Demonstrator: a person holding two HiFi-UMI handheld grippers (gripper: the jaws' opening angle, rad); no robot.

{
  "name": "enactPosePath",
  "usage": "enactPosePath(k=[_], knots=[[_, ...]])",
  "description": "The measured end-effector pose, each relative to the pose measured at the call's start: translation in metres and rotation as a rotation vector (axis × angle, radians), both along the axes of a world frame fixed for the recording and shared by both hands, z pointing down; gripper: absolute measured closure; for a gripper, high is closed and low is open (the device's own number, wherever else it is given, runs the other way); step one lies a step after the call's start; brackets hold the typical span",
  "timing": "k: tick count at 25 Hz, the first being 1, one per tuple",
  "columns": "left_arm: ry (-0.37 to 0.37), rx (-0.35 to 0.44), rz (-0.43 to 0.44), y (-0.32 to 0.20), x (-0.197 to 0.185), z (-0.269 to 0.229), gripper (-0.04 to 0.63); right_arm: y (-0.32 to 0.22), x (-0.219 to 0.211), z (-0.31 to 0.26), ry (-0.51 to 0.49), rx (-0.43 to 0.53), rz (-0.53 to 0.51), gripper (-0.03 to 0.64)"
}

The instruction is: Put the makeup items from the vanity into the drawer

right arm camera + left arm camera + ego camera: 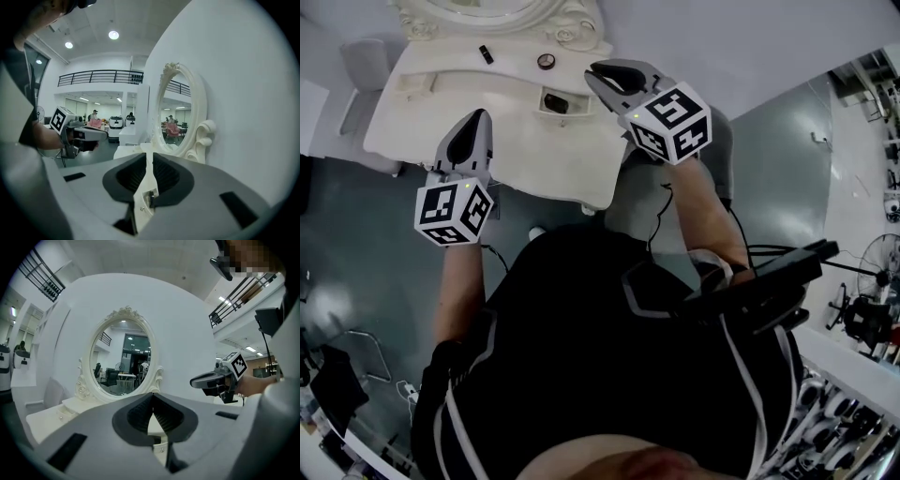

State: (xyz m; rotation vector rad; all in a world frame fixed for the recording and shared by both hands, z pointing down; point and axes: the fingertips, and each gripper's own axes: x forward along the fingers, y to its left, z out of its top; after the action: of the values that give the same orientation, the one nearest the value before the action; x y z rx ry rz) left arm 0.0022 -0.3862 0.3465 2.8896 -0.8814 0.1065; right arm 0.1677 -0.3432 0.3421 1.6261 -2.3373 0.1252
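The white vanity [534, 150] stands in front of me, with its oval mirror [123, 357] at the back. On its top lie a small black stick [486, 54] and a round dark-rimmed item [546, 61]. A small open drawer [555, 101] in the top holds something dark. My left gripper [478, 114] hovers over the vanity's left front, and its jaws [152, 397] meet at the tips with nothing in them. My right gripper [591, 75] hangs just right of the drawer. Its jaws [148, 157] stand a thin slit apart with nothing between them.
A grey floor [356, 216] surrounds the vanity. A grey seat [366, 61] stands at its far left and a grey stool [720, 150] under my right arm. A black device [769, 277] hangs at the person's right side. Racks and a fan line the right edge.
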Motion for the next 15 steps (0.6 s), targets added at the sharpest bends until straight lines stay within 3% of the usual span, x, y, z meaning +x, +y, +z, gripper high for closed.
enactPosePath(k=[15], knots=[[0.042,0.012,-0.026,0.008,0.003,-0.02,0.591,0.024,0.015,-0.04,-0.043,0.116,0.083,0.604]])
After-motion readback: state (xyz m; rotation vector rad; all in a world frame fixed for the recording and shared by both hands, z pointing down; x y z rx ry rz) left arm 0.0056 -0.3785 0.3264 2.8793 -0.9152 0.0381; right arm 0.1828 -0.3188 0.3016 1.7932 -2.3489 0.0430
